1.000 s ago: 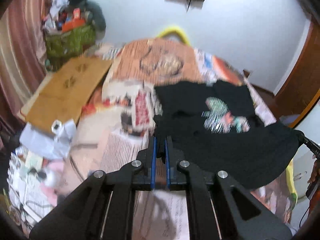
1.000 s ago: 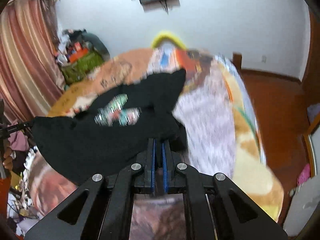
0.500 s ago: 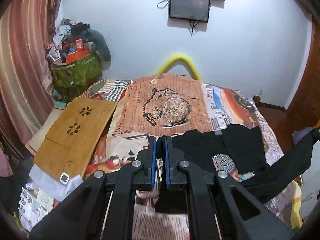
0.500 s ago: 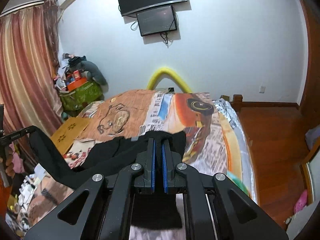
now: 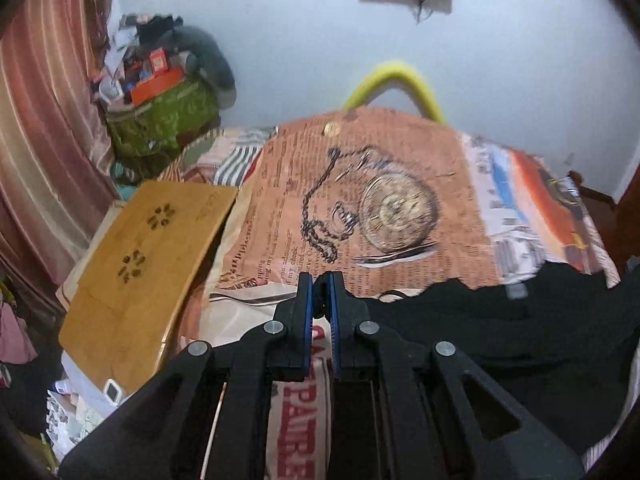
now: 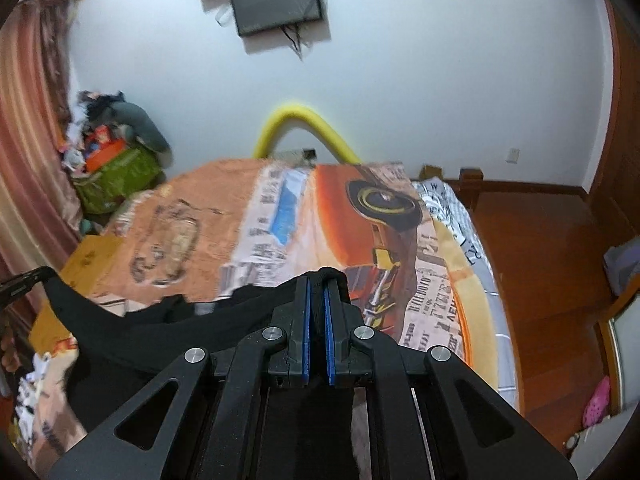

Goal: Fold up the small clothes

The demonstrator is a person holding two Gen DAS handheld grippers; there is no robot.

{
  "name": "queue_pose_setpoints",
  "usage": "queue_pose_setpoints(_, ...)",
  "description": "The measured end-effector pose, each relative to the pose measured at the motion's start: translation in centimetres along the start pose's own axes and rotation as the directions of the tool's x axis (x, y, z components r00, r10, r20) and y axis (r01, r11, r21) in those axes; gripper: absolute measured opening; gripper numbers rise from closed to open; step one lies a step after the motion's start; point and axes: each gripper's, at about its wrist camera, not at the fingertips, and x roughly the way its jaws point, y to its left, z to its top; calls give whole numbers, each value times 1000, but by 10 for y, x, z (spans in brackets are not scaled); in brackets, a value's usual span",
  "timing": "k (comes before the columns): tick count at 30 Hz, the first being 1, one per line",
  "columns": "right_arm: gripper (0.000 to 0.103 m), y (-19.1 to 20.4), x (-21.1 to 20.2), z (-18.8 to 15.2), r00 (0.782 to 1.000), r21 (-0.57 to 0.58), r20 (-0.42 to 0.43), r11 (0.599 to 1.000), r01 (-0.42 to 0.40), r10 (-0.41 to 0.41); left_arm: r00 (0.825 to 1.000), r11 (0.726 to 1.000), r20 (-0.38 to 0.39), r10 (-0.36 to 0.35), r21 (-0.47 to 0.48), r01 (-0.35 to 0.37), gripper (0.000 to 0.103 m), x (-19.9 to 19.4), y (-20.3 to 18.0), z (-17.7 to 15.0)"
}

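**Black garment held taut over a newsprint bedspread**

We hold two grippers above a bed, and each has a bite of the same black garment [image 5: 500, 320]. Our left gripper [image 5: 320, 300] is pinched closed on a small fold of the dark cloth, which bunches between its blue pads [image 5: 307, 320] at the tips. Our right gripper [image 6: 317, 304] is likewise clamped on the fabric, a hump of it rising between the fingers and more of it hanging down behind them.

The garment stretches between the two tools, lifted along our side, while its far edge (a pale label shows there) seems to rest on the bedspread [image 5: 380, 184], printed with newspaper text and a pocket watch on a chain. From the right wrist view the cloth [image 6: 168, 332] sweeps left toward the other gripper, whose black tip shows at the frame's edge.

Left of the bed lies a wooden board [image 5: 144, 264] with cut-out patterns. A yellow foam arch [image 6: 304, 128] rises behind the bed, a dark screen [image 6: 276, 4] hangs on the white wall, and a cluttered green bag [image 5: 164, 116] sits in the corner by a striped curtain [image 5: 44, 120].
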Motion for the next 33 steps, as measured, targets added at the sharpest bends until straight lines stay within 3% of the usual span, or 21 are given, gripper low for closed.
queue_pose_setpoints(7,8,-5,59,5,994,11,-110,1000,11,-10,993,999,-114,20,-38,-24,9,80,-2,0)
queue_pose_setpoints(9,19,-4,60,3,993,-12,-113,999,31,-32,991,999,-131,19,-48,-26,10,85,-1,-2)
queue_pose_setpoints(10,32,-4,57,3,993,-25,-104,999,43,-46,990,998,-137,13,-54,-21,11,85,1,-3)
queue_pose_setpoints(11,43,-4,49,1,995,-34,-86,998,46,-48,990,998,-142,6,-58,-15,11,83,3,-3)
queue_pose_setpoints(12,46,-6,47,2,996,-34,-72,999,43,-45,990,998,-142,3,-62,-12,12,79,5,-4)
queue_pose_setpoints(14,47,-8,29,-1,998,-23,-52,999,22,-23,990,998,-139,-13,-67,4,20,67,11,-8)
queue_pose_setpoints(18,50,-14,-6,-16,998,-8,-47,999,-40,40,994,999,-106,-32,-7,31,50,27,16,-29)
queue_pose_setpoints(21,55,-15,-29,-37,998,-26,-49,998,-50,48,992,997,-111,-55,40,60,57,3,18,-54)
queue_pose_setpoints(29,56,-10,-45,-125,981,-23,-176,997,-80,75,960,983,-237,-149,69,170,62,-24,19,-142)
queue_pose_setpoints(33,56,-11,-31,-154,967,34,-238,996,-87,93,948,984,-283,-144,57,167,62,-20,16,-175)
